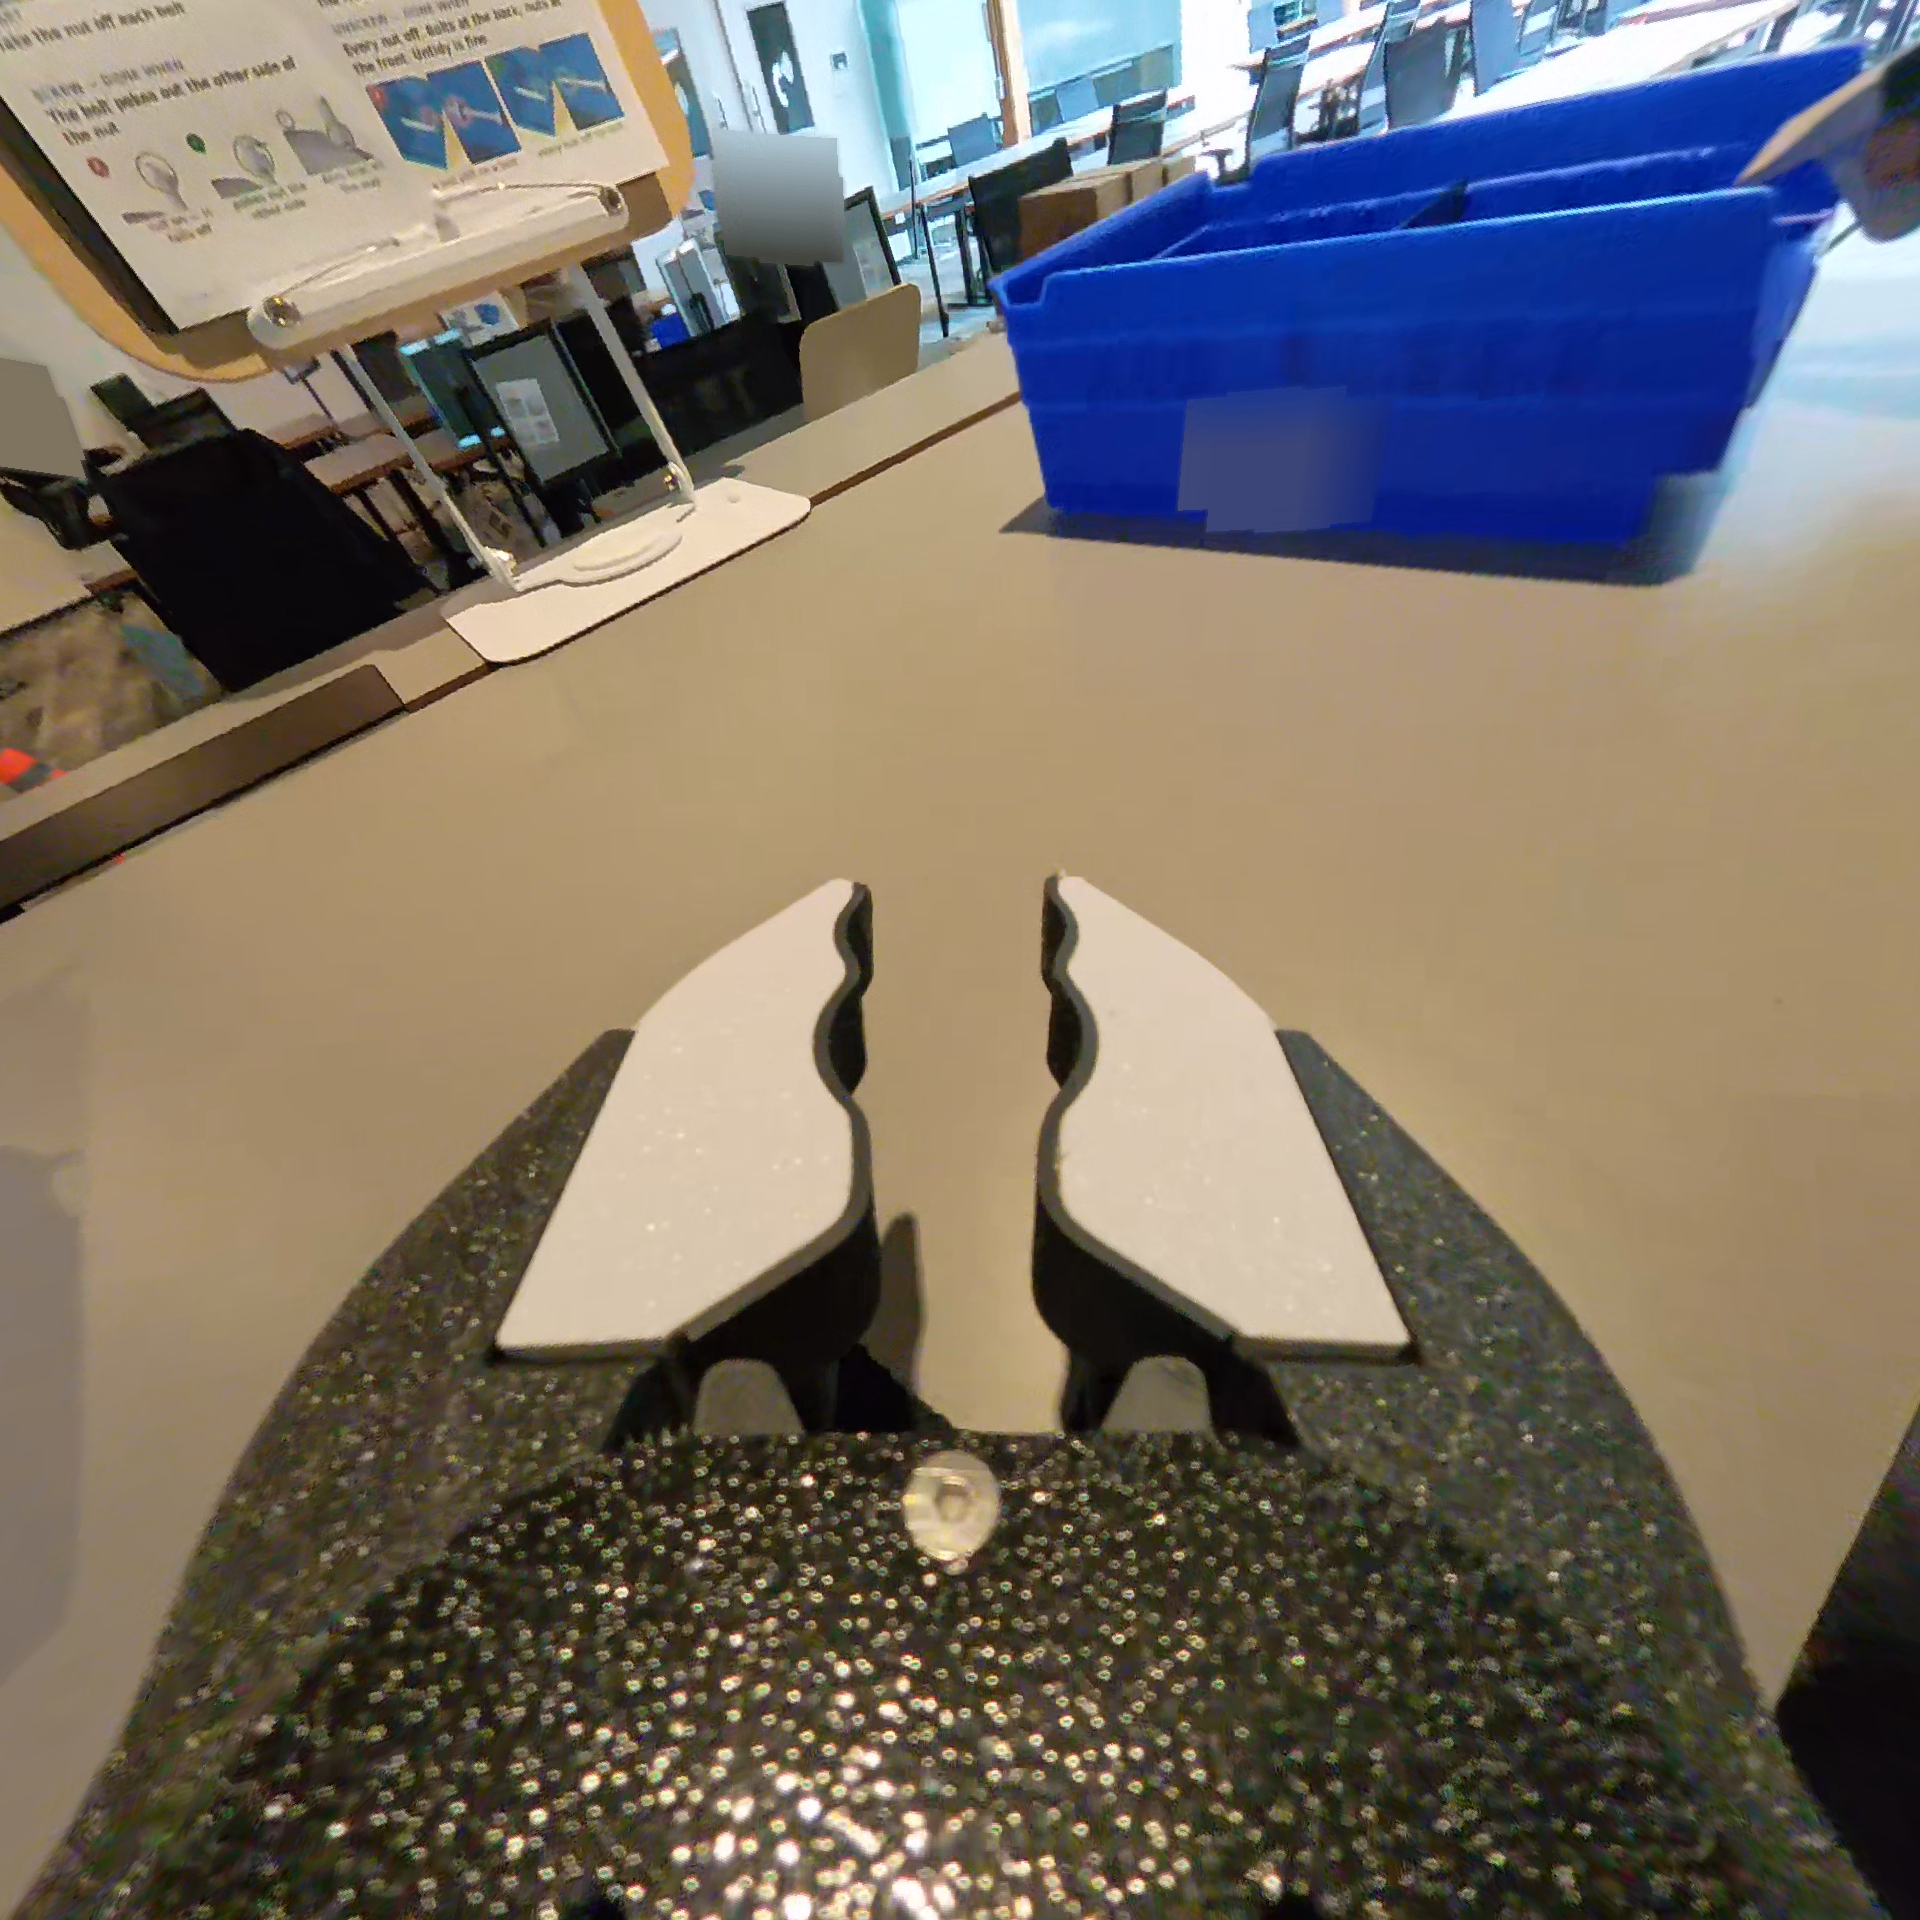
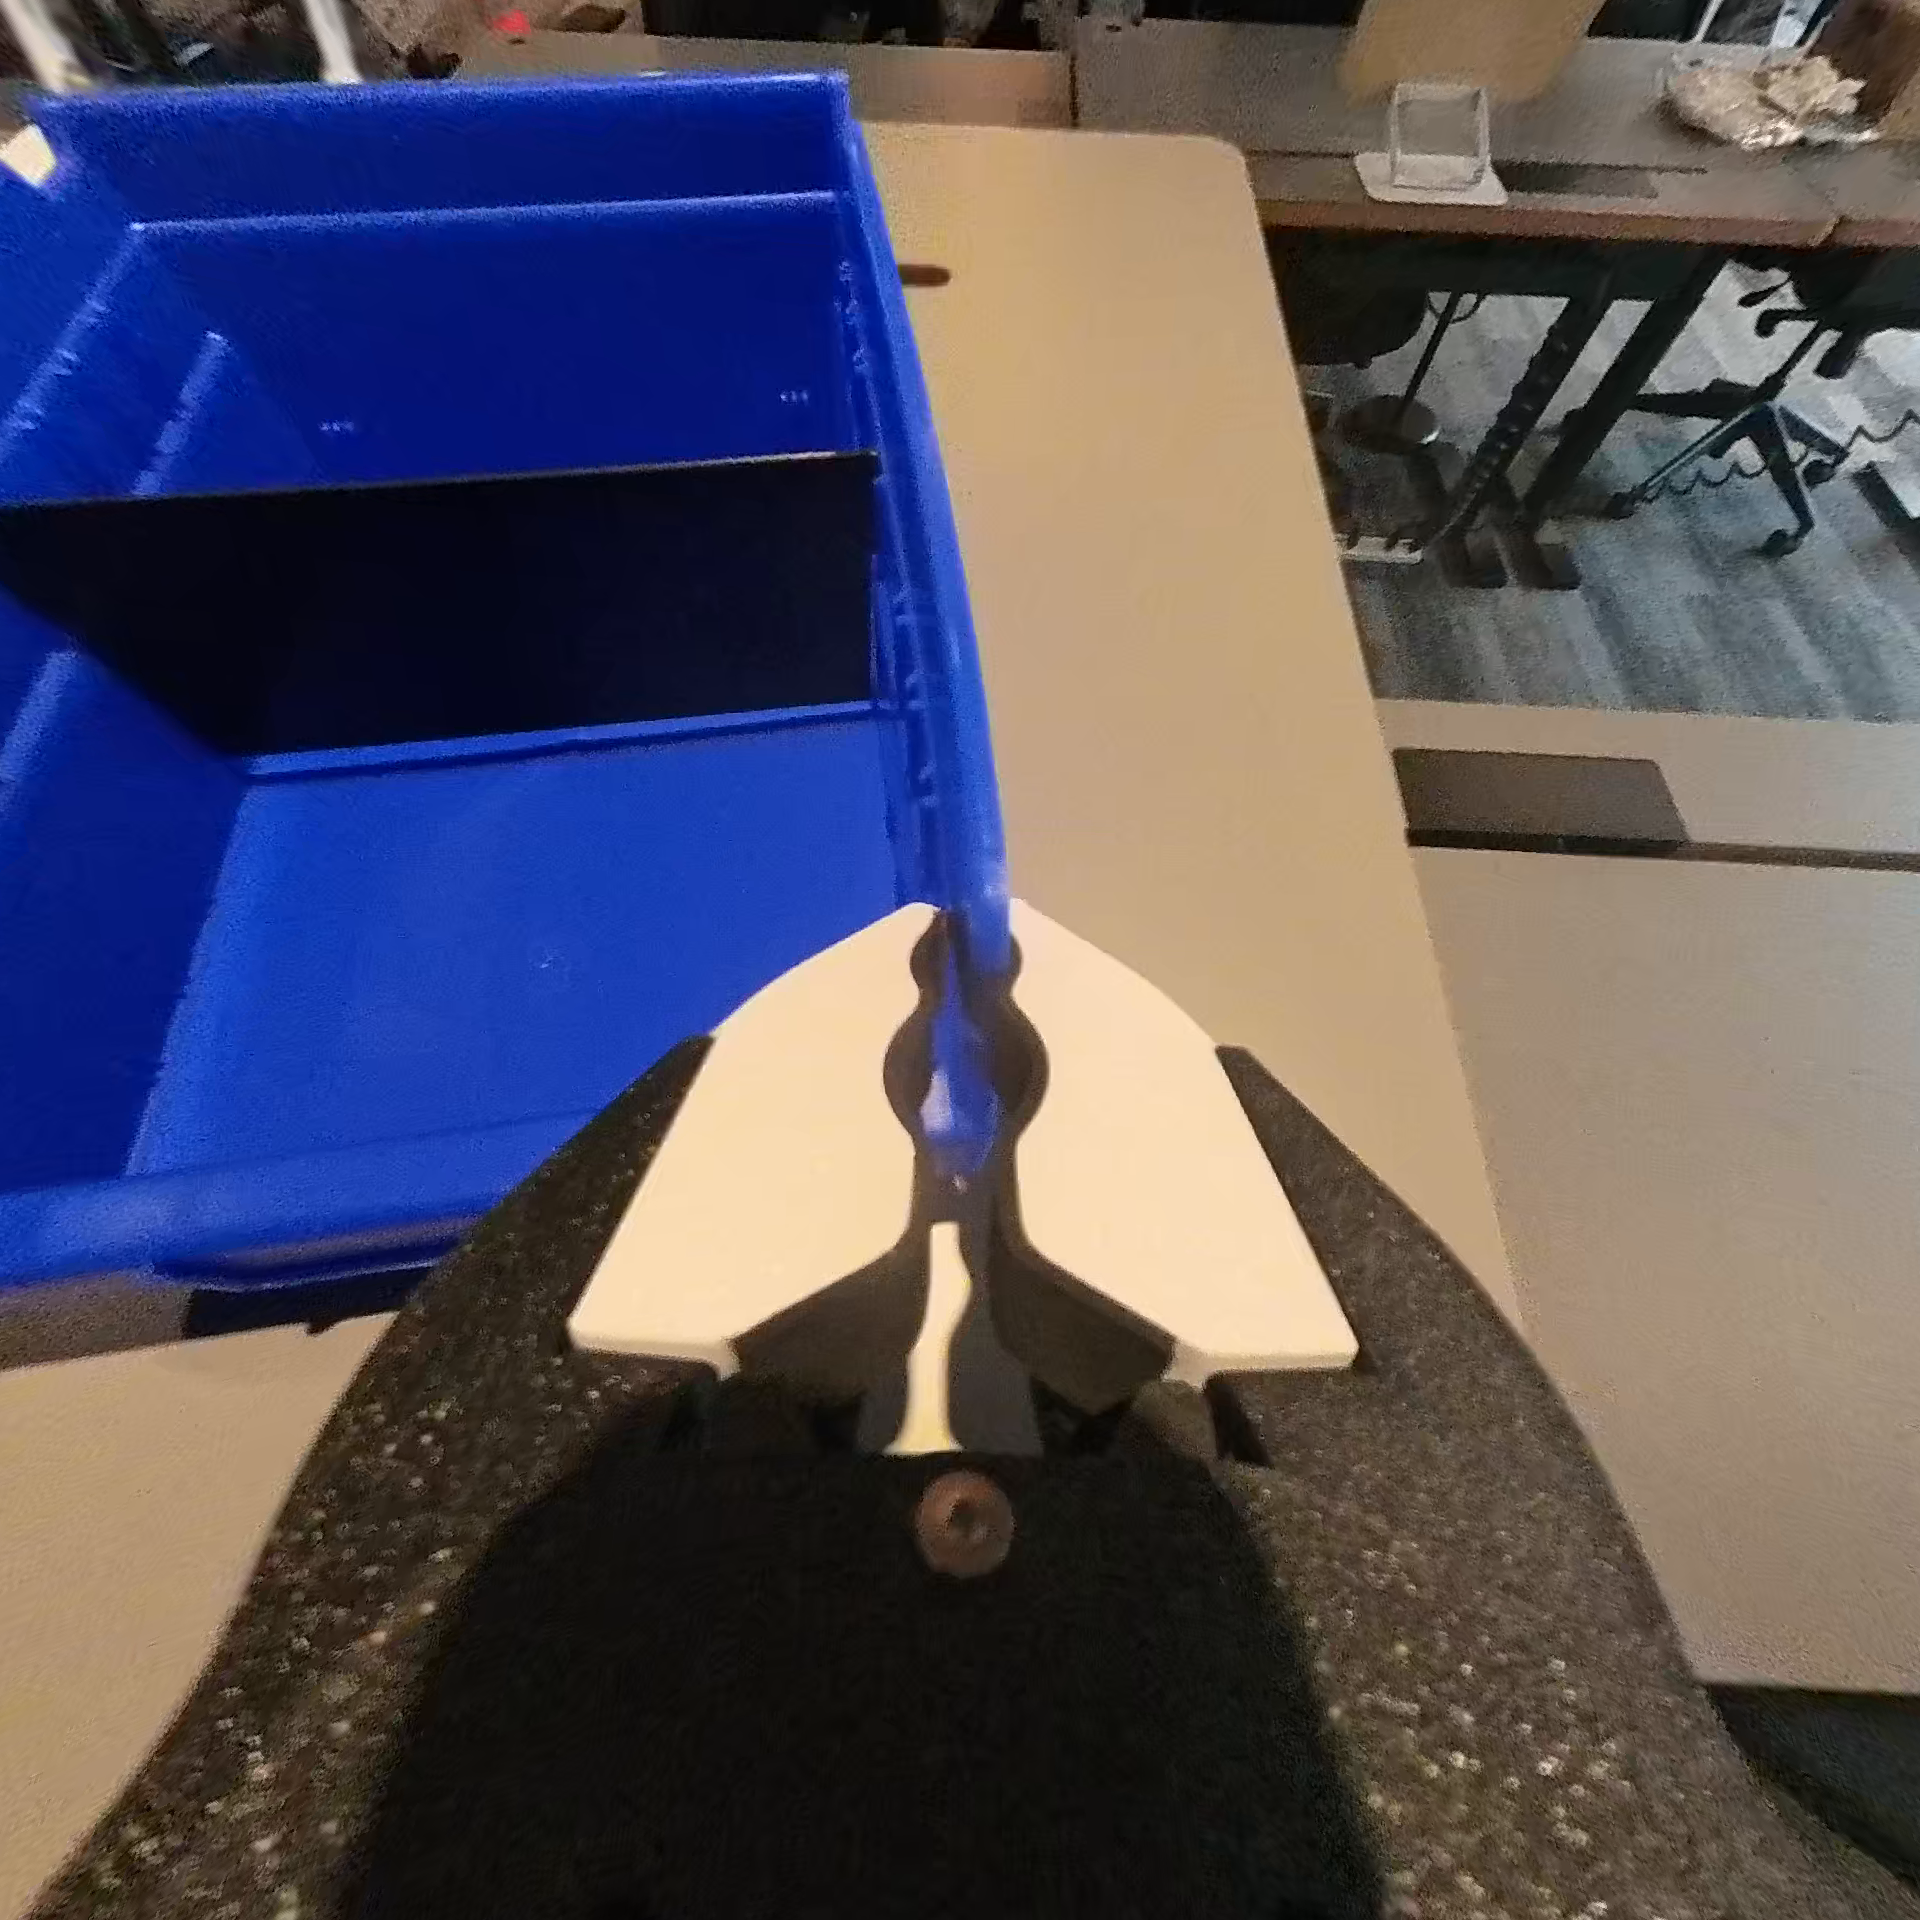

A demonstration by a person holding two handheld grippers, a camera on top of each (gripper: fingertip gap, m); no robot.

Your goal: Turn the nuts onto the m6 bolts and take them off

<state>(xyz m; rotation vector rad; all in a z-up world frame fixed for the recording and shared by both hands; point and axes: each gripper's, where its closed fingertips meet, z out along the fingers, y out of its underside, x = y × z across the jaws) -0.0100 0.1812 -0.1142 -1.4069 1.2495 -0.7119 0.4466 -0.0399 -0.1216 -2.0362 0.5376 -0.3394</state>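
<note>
A blue plastic bin [image 1: 1403, 343] stands on the beige table [image 1: 1143, 727], ahead and to the right in the left wrist view. My left gripper [image 1: 956, 894] is open and empty, low over bare table, well short of the bin. In the right wrist view my right gripper [image 2: 966, 914] is shut on the bin's right side wall [image 2: 935, 623], with the thin blue rim pinched between the pads. A black divider [image 2: 468, 603] splits the bin into compartments. I see no nuts or bolts in either view.
A sheet of instructions on a white stand [image 1: 312, 156] is at the table's far left edge. The table edge [image 2: 1382, 623] runs just right of the bin. Beyond it are other desks and chairs [image 2: 1714, 436].
</note>
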